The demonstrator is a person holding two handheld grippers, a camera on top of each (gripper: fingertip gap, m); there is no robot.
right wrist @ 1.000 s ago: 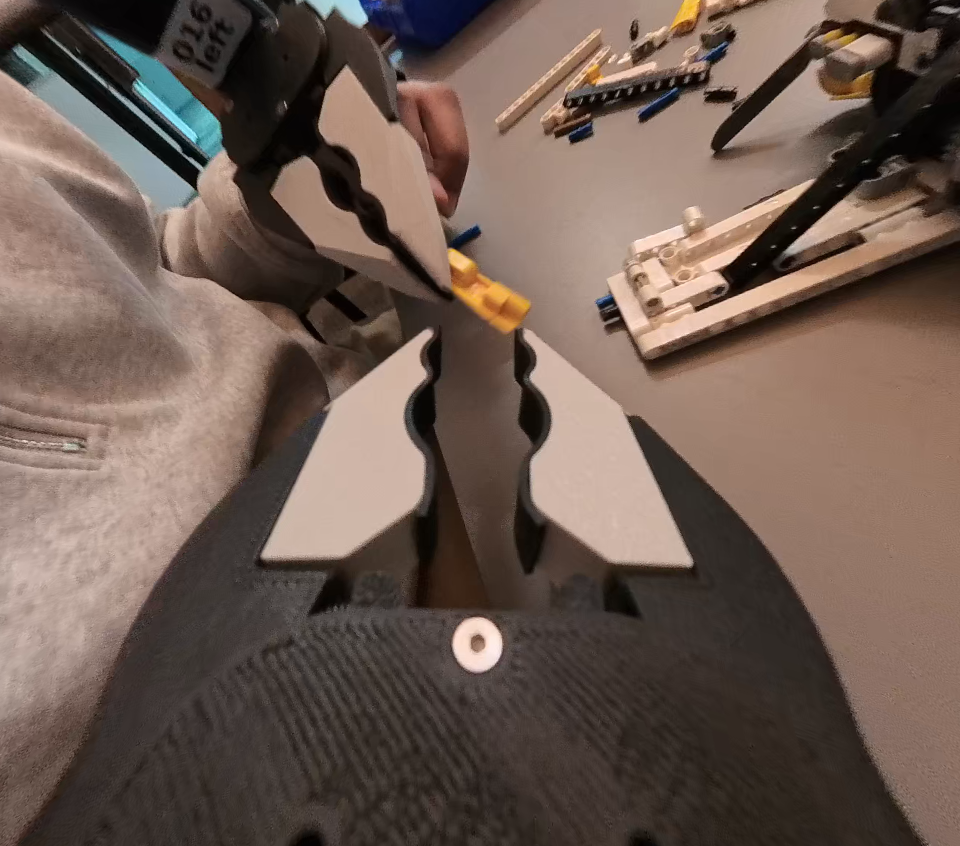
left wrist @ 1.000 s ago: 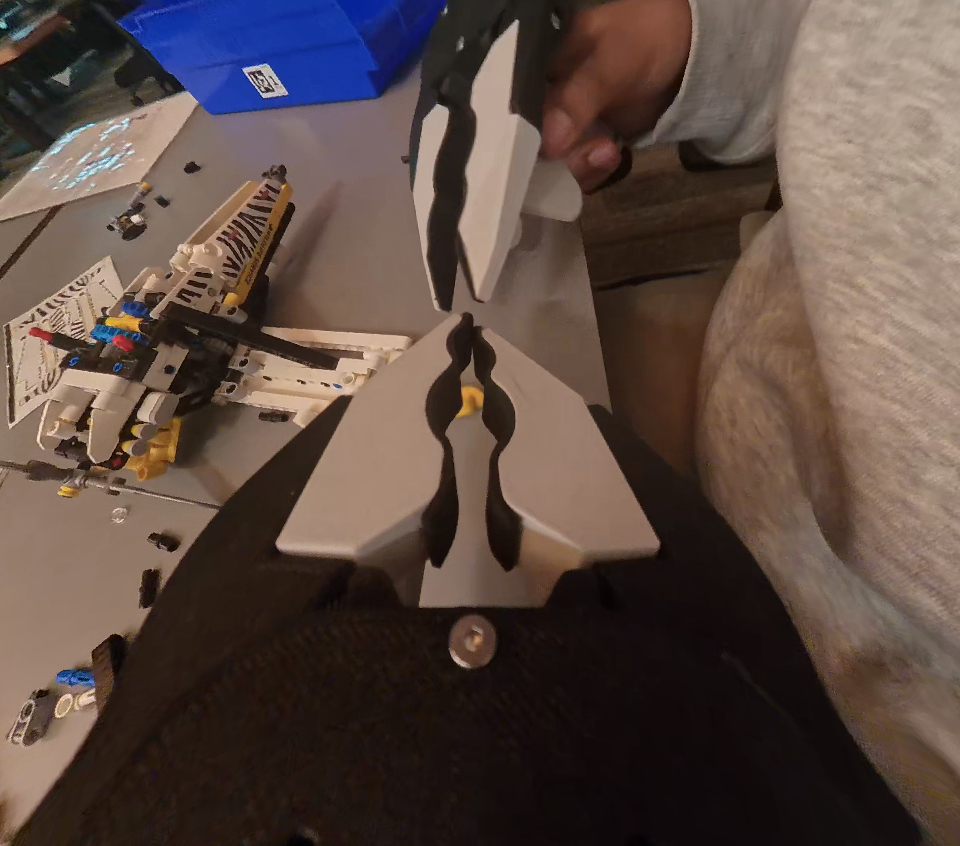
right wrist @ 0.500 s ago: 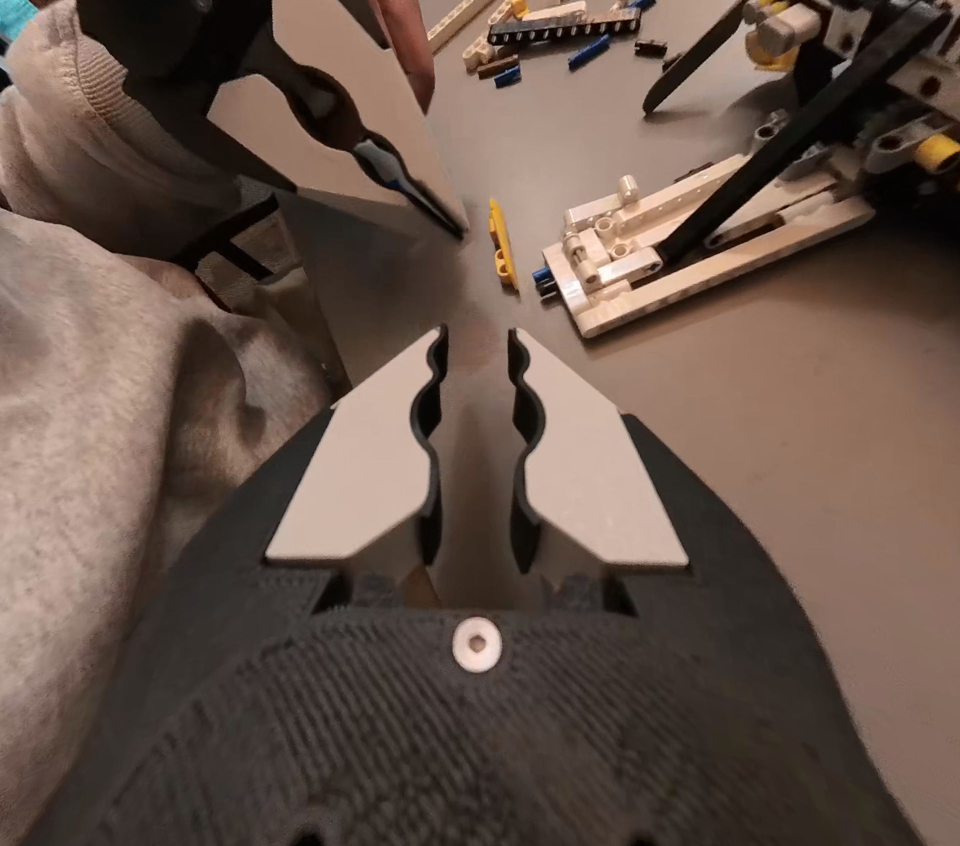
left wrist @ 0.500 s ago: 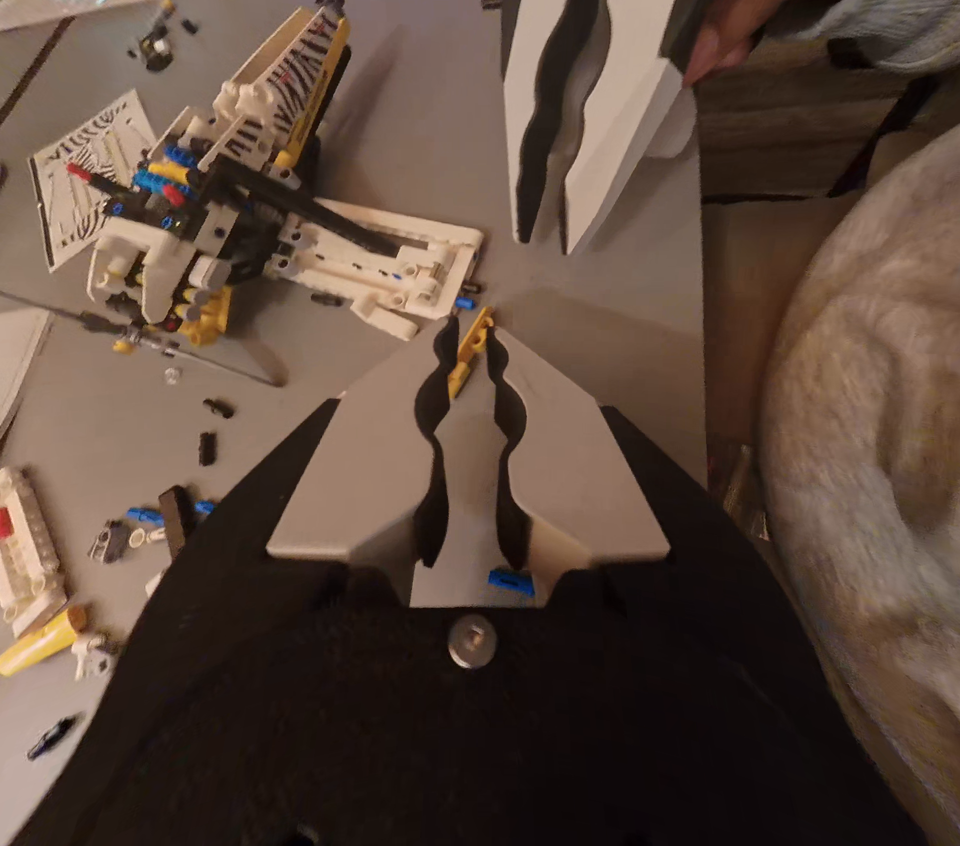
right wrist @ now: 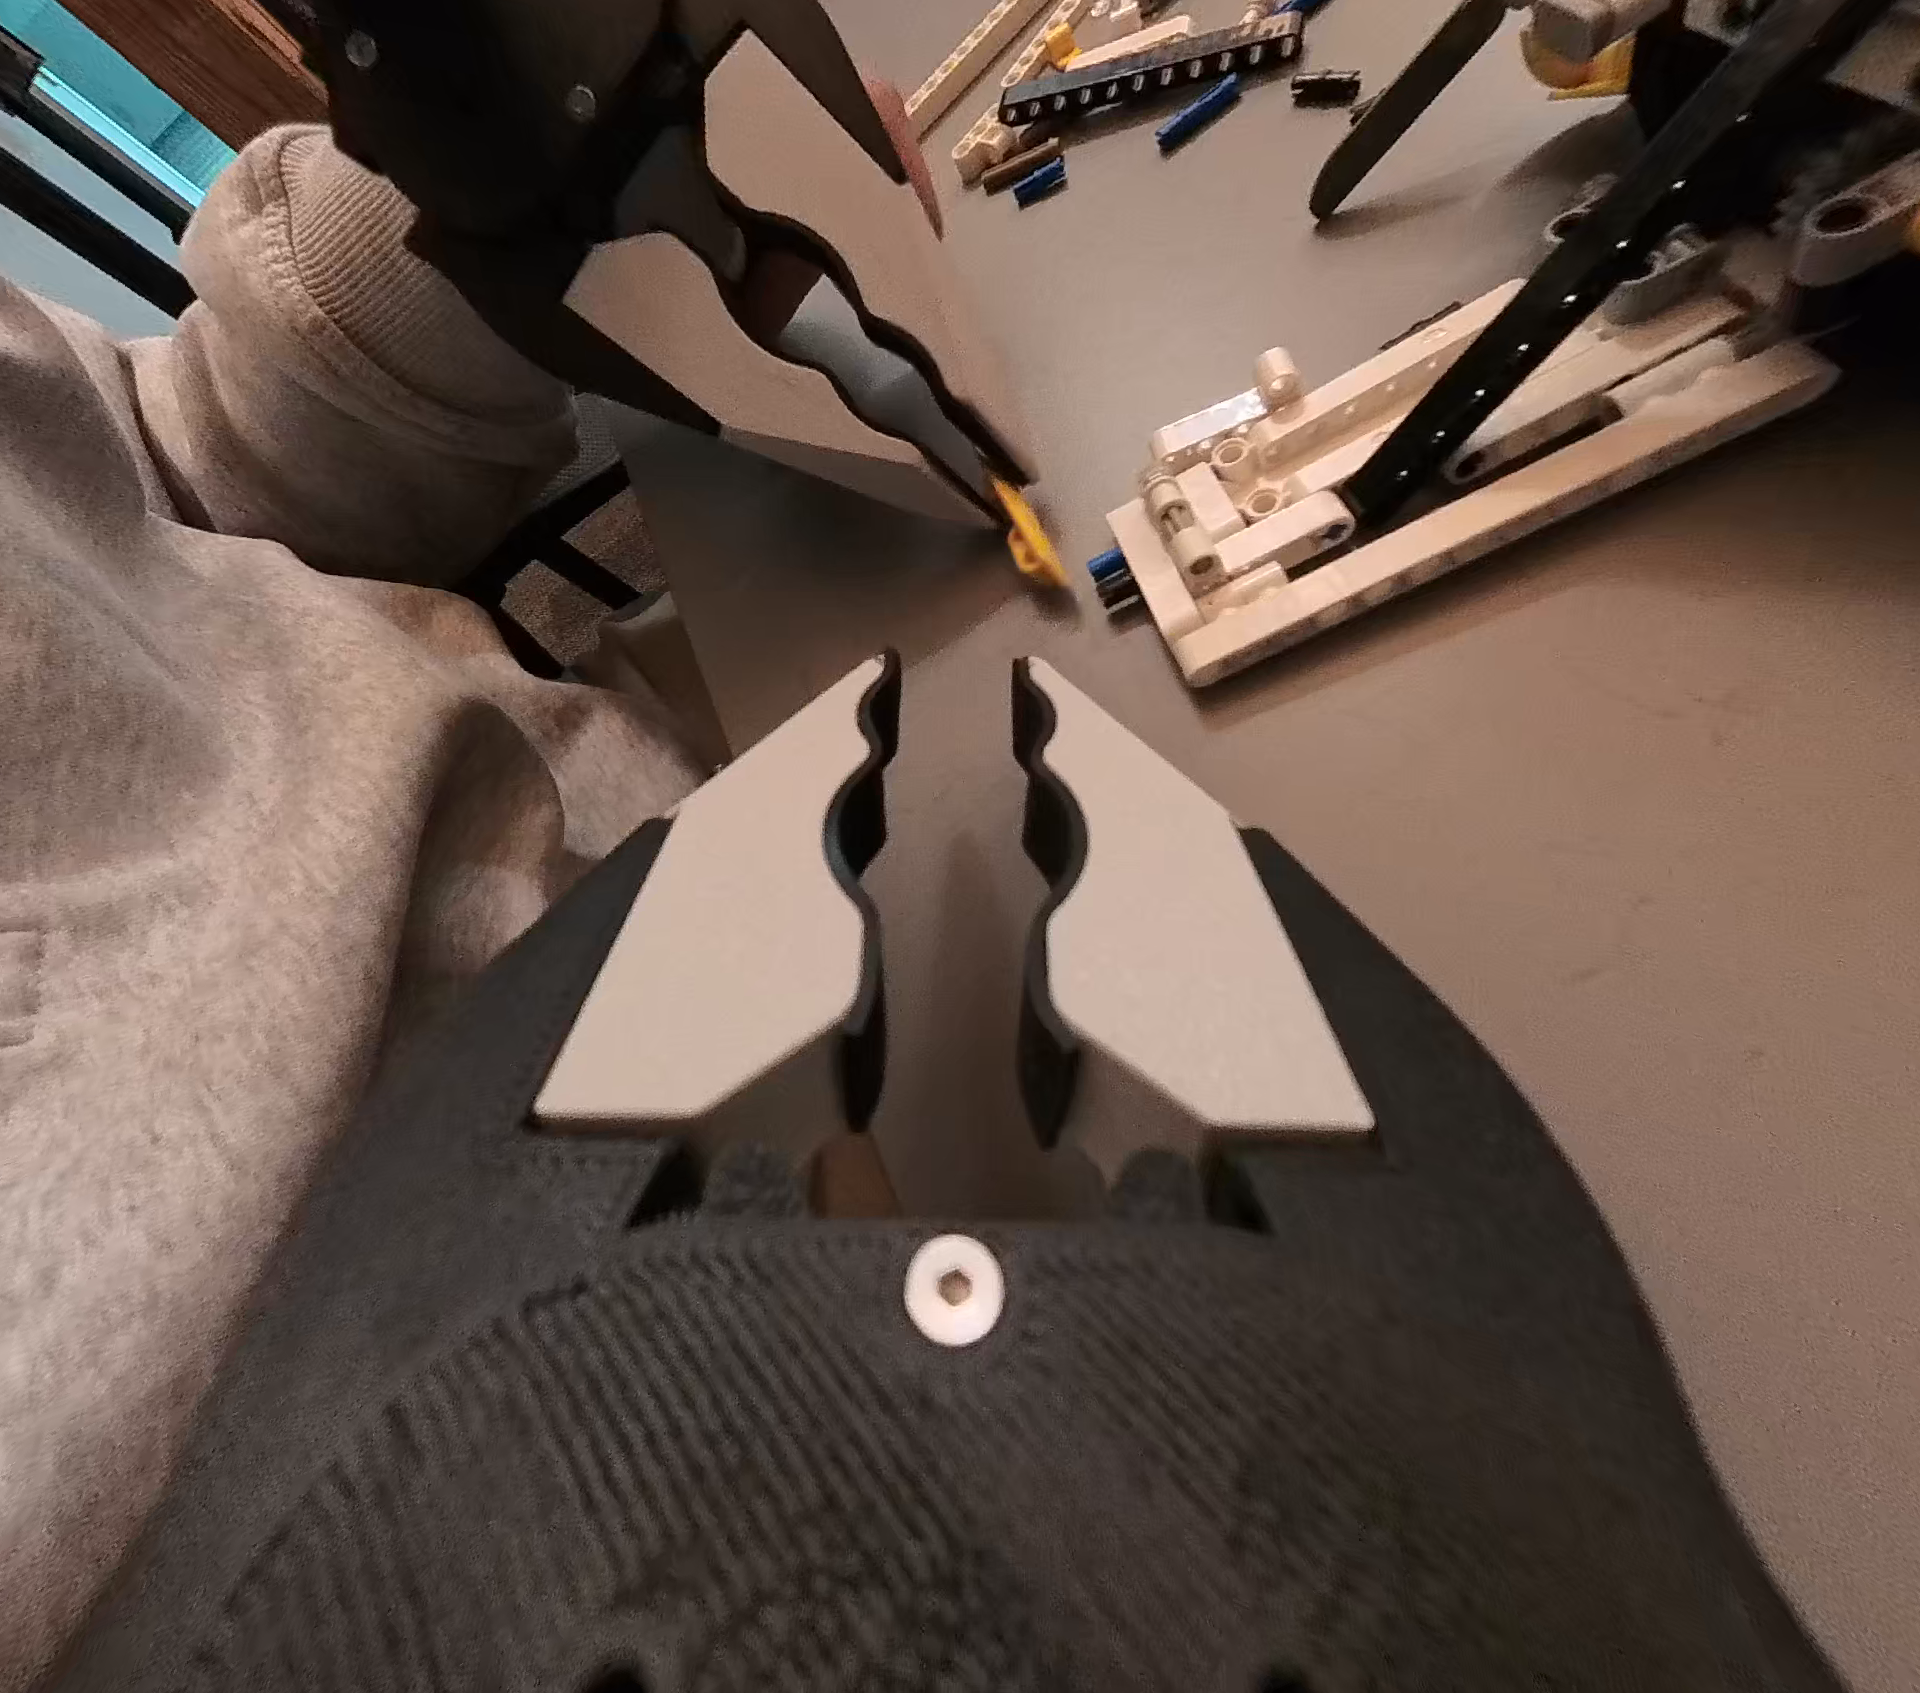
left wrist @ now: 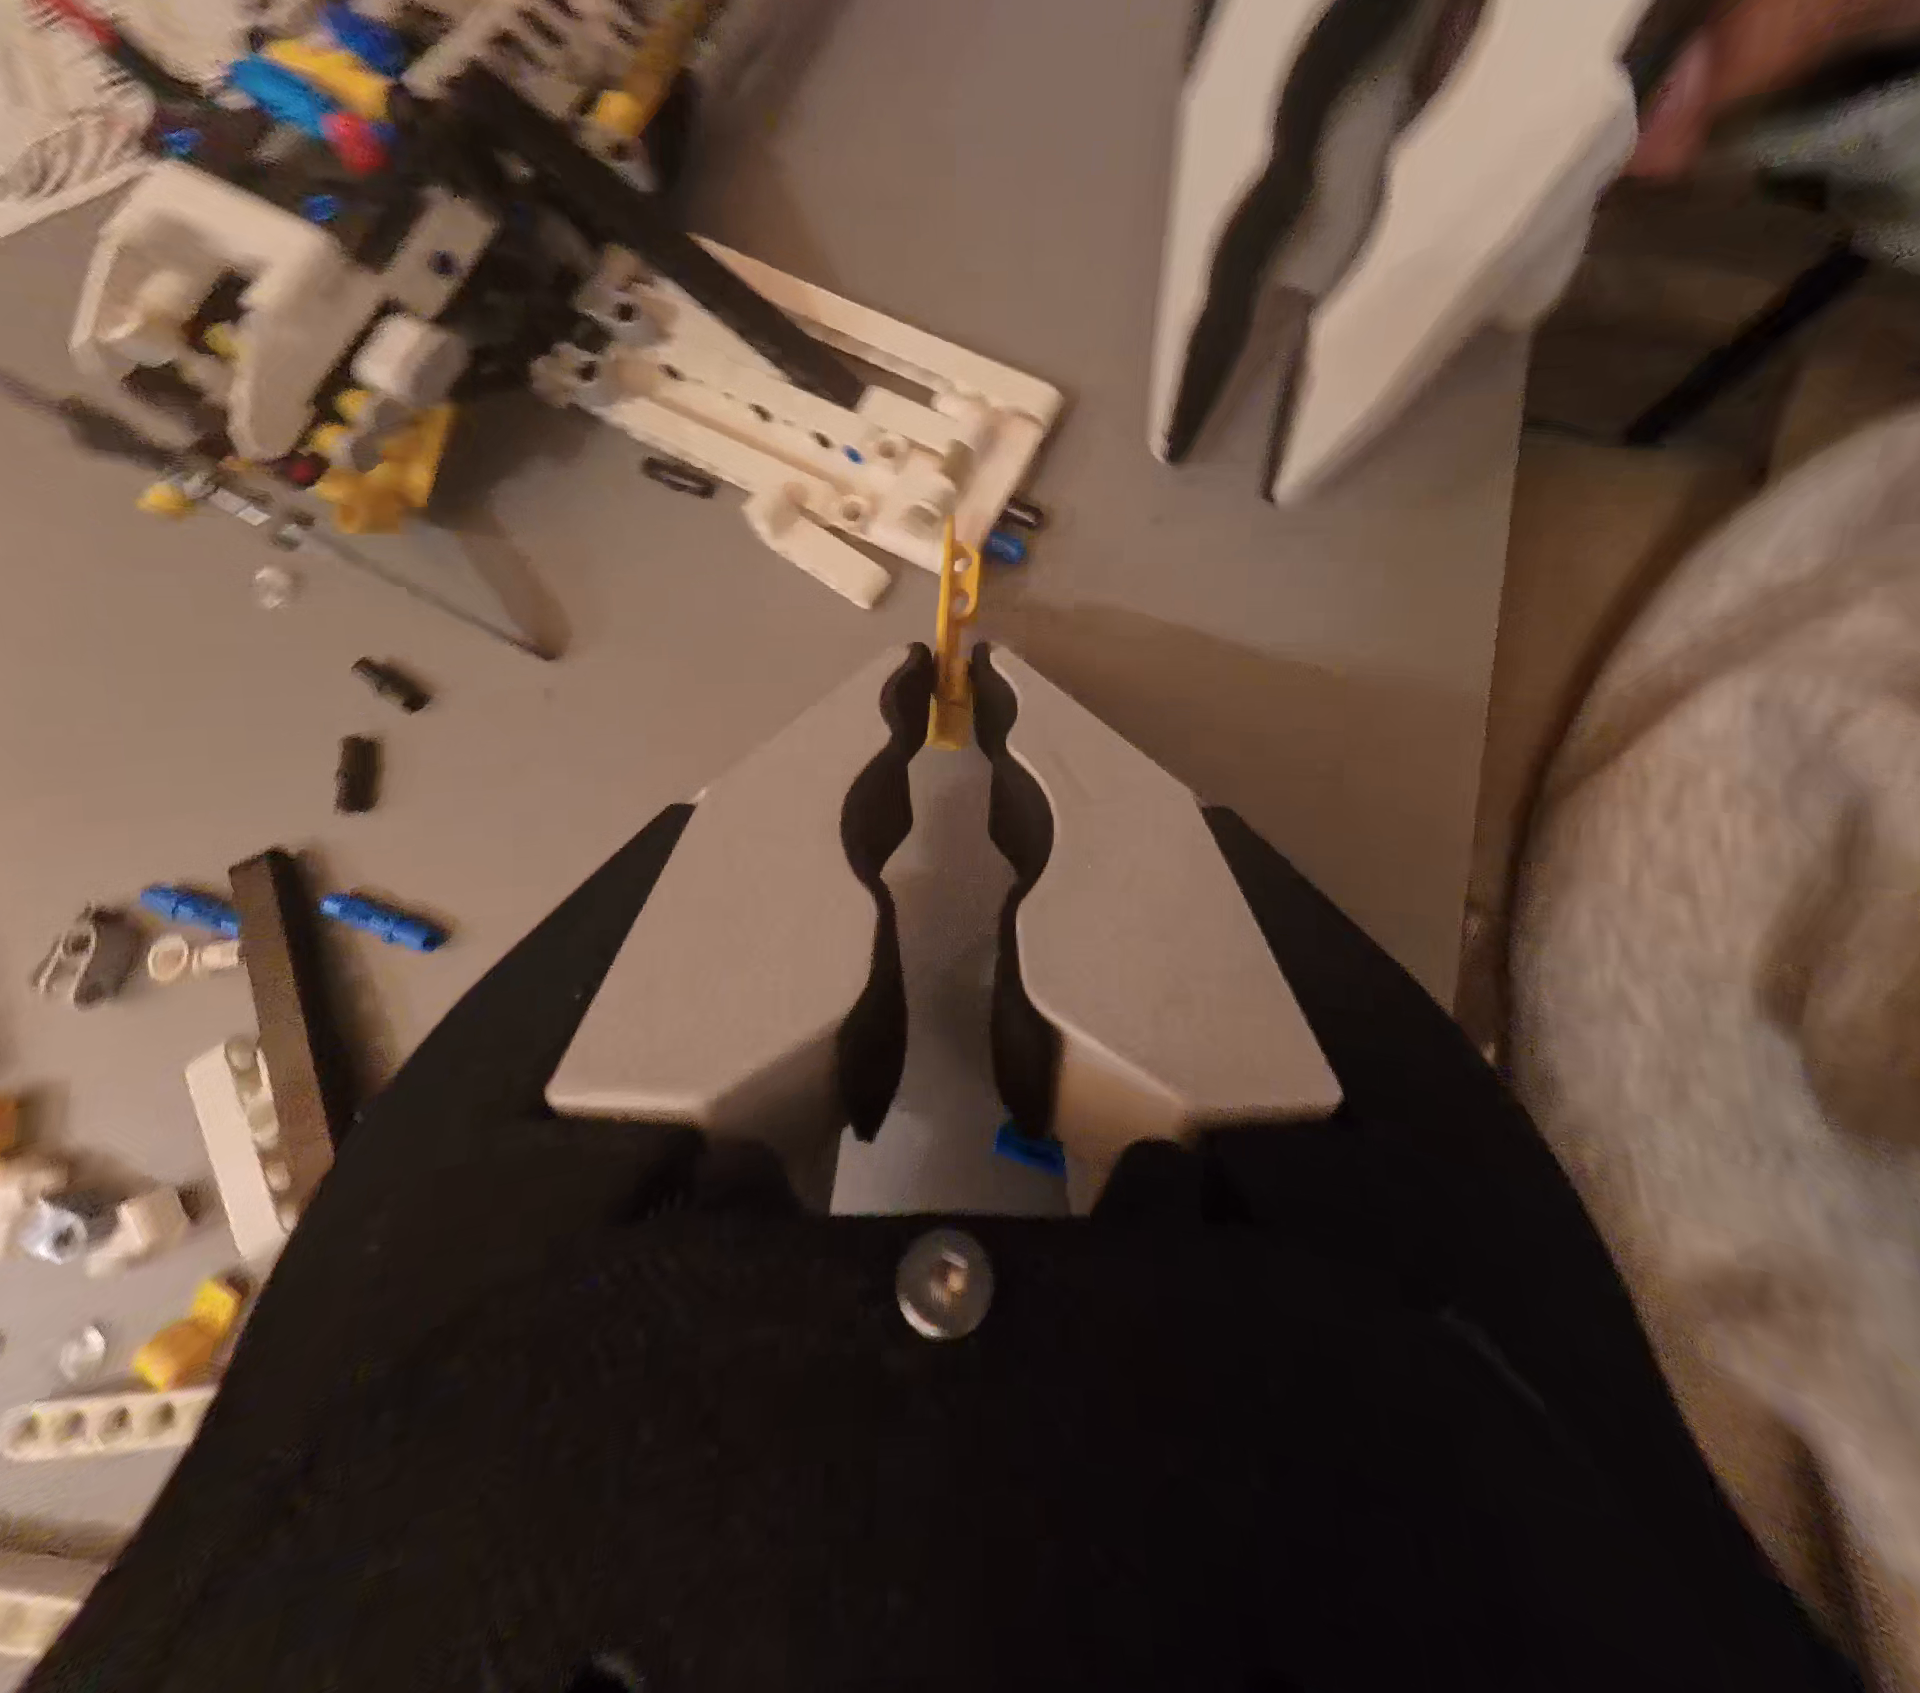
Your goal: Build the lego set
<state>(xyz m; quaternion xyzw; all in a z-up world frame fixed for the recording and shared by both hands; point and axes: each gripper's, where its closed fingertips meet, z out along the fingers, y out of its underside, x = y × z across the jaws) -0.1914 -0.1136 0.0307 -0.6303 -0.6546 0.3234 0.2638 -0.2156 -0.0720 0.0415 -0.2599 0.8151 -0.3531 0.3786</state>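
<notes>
1. Grip on a thin yellow lego piece (left wrist: 957, 604): the left gripper (left wrist: 948, 664) pinches it at its fingertips, the piece sticking out forward toward the near corner of the white plate (left wrist: 883, 438) of the half-built lego model (left wrist: 436, 220).
2. The right gripper (right wrist: 954, 677) hovers over the grey table (right wrist: 1558, 916) with its jaws parted and nothing between them, near the yellow piece.
3. Loose beams and pins (right wrist: 1143, 74) lie scattered on the far side of the table, left of the model.
4. A grey sleeve (right wrist: 260, 708) fills the left of the right wrist view.
</notes>
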